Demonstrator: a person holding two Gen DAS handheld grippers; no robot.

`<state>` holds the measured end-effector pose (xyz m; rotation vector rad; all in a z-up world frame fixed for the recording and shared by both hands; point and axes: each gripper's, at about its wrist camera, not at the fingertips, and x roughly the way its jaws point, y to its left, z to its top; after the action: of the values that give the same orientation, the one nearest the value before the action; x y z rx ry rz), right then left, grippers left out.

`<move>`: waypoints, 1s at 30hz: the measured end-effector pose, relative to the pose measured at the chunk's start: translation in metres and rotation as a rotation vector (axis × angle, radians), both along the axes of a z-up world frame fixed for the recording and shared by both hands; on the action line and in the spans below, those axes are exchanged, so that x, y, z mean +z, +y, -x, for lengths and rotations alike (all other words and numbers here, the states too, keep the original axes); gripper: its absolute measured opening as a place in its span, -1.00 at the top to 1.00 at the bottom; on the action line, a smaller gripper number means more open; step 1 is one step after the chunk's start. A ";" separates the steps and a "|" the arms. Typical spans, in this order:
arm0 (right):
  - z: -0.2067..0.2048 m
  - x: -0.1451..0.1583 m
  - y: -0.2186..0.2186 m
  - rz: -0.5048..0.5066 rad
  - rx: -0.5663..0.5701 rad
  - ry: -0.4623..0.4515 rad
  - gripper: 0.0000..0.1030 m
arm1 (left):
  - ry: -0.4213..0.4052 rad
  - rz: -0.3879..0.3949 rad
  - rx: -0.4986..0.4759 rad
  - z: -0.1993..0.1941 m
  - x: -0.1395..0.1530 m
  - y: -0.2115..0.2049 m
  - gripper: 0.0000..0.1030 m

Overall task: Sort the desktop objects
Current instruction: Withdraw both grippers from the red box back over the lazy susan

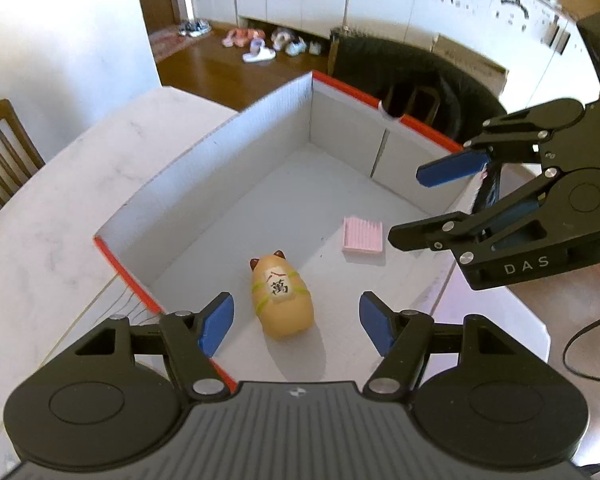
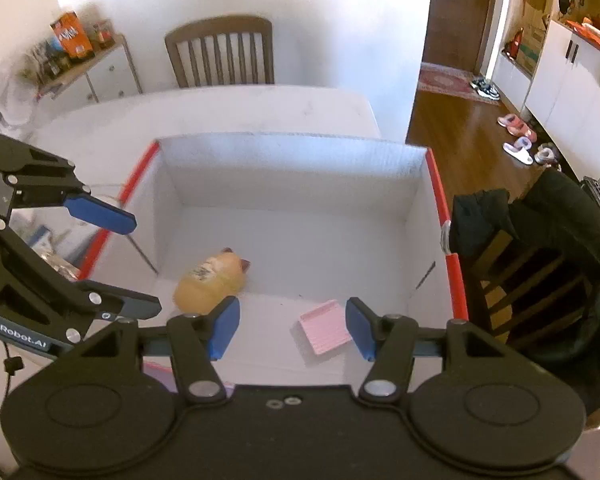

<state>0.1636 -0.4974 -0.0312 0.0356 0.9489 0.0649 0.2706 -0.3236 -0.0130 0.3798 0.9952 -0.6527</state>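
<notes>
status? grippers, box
Left gripper open, empty. Right gripper open, empty. Toy and pink pad lie apart in box. Nothing blocking.

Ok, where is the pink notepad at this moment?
The pink notepad lies flat on the floor of the white box, apart from the hamster toy; in the right wrist view it sits just before the open right gripper.

White marbled table (image 1: 52, 216), pale and faintly veined. Directly on it: open cardboard box (image 1: 204, 168) with red-edged rim, white inside. Lying apart on box floor: tan toy animal (image 1: 282, 298) on its side, small pink ridged pad (image 1: 362, 236) nearby.
</notes>
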 end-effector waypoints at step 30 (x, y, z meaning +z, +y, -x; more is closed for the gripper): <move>0.064 0.032 0.117 -0.047 0.000 -0.173 -0.33 | -0.190 0.127 0.143 0.111 0.038 0.154 -0.33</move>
<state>0.1001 -0.3808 0.0007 0.0726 0.7747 0.0886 0.1601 -0.1695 0.0252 0.2515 0.7881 -0.5366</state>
